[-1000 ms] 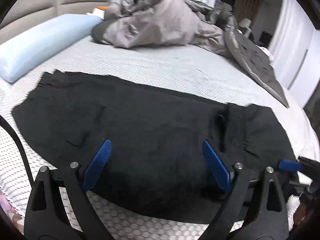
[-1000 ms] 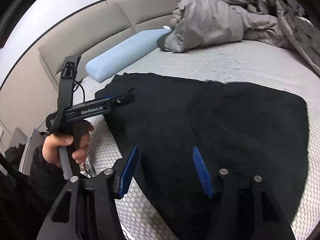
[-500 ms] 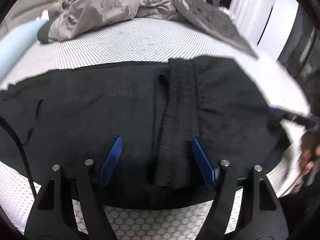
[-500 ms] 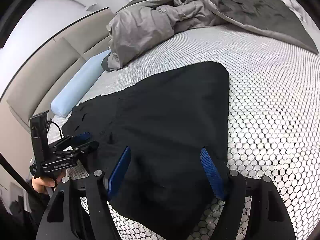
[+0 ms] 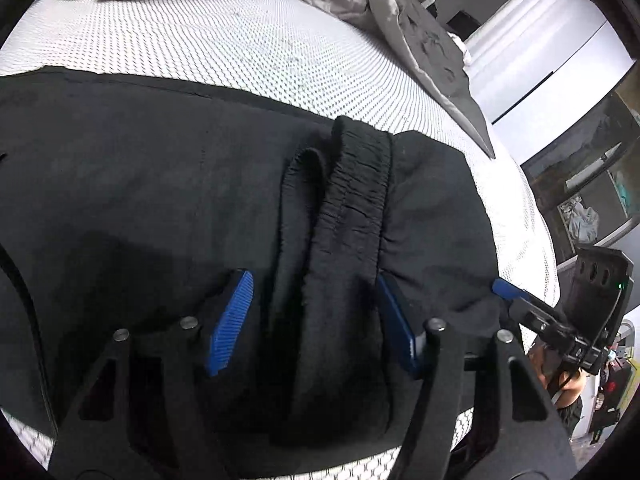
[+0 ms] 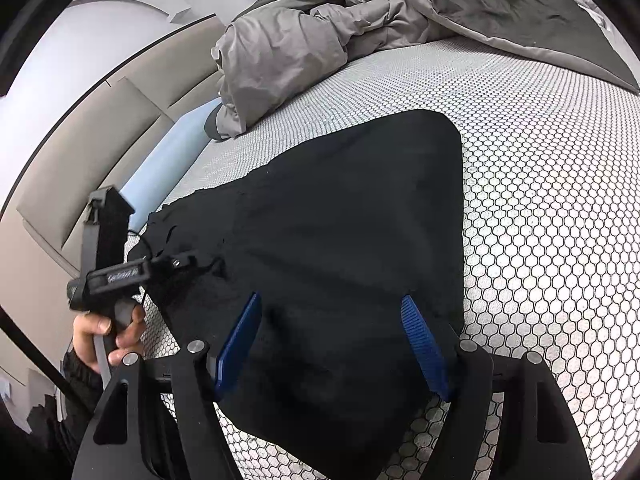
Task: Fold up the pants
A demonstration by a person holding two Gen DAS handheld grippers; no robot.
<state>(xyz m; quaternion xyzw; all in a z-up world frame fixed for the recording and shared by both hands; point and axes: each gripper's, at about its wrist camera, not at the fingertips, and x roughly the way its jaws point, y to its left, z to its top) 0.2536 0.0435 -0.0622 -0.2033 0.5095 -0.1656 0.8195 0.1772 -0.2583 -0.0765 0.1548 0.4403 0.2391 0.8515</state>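
Observation:
Black pants (image 5: 140,184) lie flat across the bed, folded lengthwise, and show in the right wrist view (image 6: 352,216) too. The ribbed elastic waistband (image 5: 352,196) runs toward my left gripper (image 5: 312,320), which is open with its blue pads either side of the waistband's near end. My right gripper (image 6: 336,340) is open over the near edge of the cloth at the pants' end. The right gripper's blue tip (image 5: 508,290) touches the cloth's right edge in the left wrist view. The left gripper (image 6: 120,276) shows in a hand at the left.
A crumpled grey duvet (image 6: 320,36) is heaped at the far side of the white honeycomb mattress (image 6: 540,200). A light blue pillow (image 6: 168,160) lies by the beige headboard (image 6: 80,152). The bed edge and a room with shelves (image 5: 592,184) lie to the right.
My left gripper has moved right along the pants and closer to the waistband. My right gripper has swung from the middle of the pants to their end edge.

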